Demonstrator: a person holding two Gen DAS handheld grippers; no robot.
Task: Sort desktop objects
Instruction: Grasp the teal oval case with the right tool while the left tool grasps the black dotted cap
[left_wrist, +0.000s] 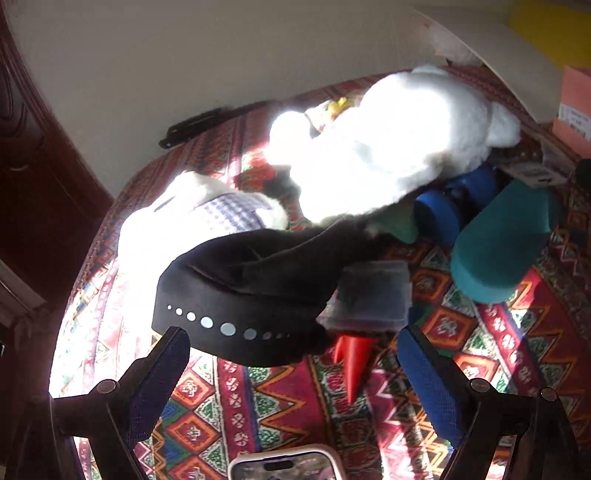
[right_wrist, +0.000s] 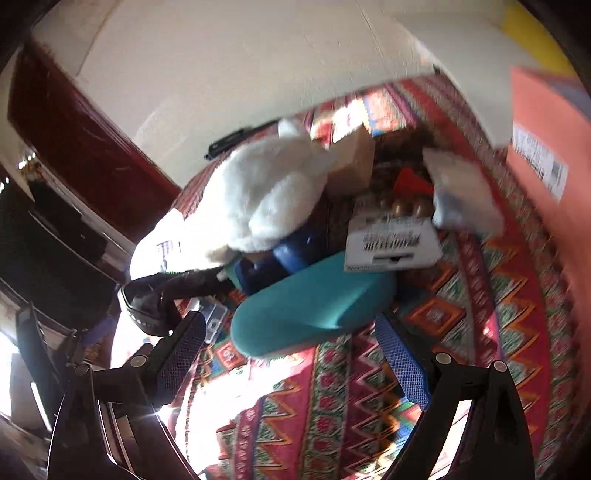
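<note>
In the left wrist view the left gripper (left_wrist: 291, 373) hangs over the patterned bench (left_wrist: 517, 362) with its jaws spread wide and nothing between them; a black cap (left_wrist: 243, 291) with a row of pale dots lies just ahead, beside a red cone (left_wrist: 352, 360), a clear plastic box (left_wrist: 373, 295), a teal cushion (left_wrist: 506, 240), a blue dumbbell (left_wrist: 454, 206) and a large white plush toy (left_wrist: 388, 147), all heaped together. In the right wrist view, which is motion-blurred, the right gripper (right_wrist: 291, 350) also stands wide open and empty, close to the teal cushion (right_wrist: 310, 310), with a white barcode carton (right_wrist: 391, 240) resting against it. Judging by this jumble, the objects lie mixed, so much sorting seems left.
</note>
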